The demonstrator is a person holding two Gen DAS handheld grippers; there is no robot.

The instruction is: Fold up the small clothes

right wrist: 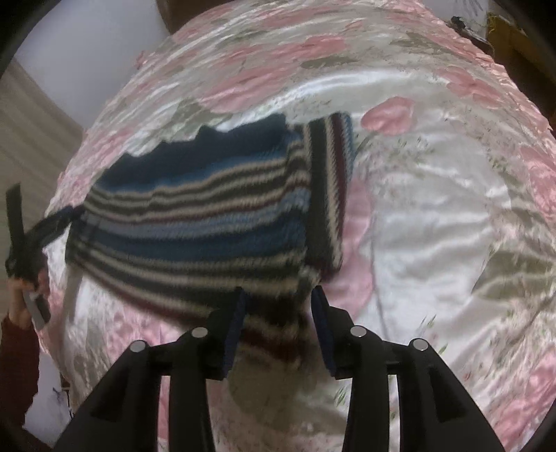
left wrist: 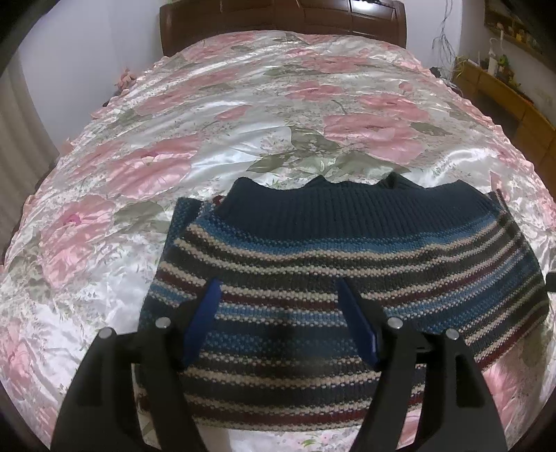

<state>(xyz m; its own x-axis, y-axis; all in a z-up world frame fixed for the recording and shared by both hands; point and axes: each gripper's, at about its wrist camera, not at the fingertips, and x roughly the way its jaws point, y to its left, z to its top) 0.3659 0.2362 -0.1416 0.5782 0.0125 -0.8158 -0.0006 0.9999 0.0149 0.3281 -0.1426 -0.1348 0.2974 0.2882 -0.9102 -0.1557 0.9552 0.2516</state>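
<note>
A small knit sweater [left wrist: 347, 264] with blue, cream, dark grey and maroon stripes lies flat on the bed, its navy ribbed hem at the far side. My left gripper [left wrist: 278, 283] hovers open over its near left part, with nothing between the blue pads. In the right wrist view the sweater [right wrist: 194, 215] looks blurred, and a striped sleeve [right wrist: 330, 194] lies folded along its right edge. My right gripper [right wrist: 278, 293] stands open at the sweater's near right corner, with fabric showing in the gap. The left gripper [right wrist: 21, 236] shows at the far left, held by a hand [right wrist: 17, 306].
A shiny pink floral bedspread [left wrist: 243, 114] covers the whole bed, with wide free cloth beyond and to the right of the sweater. A dark wooden headboard [left wrist: 278, 21] stands at the far end. A wooden sideboard [left wrist: 504, 90] runs along the right wall.
</note>
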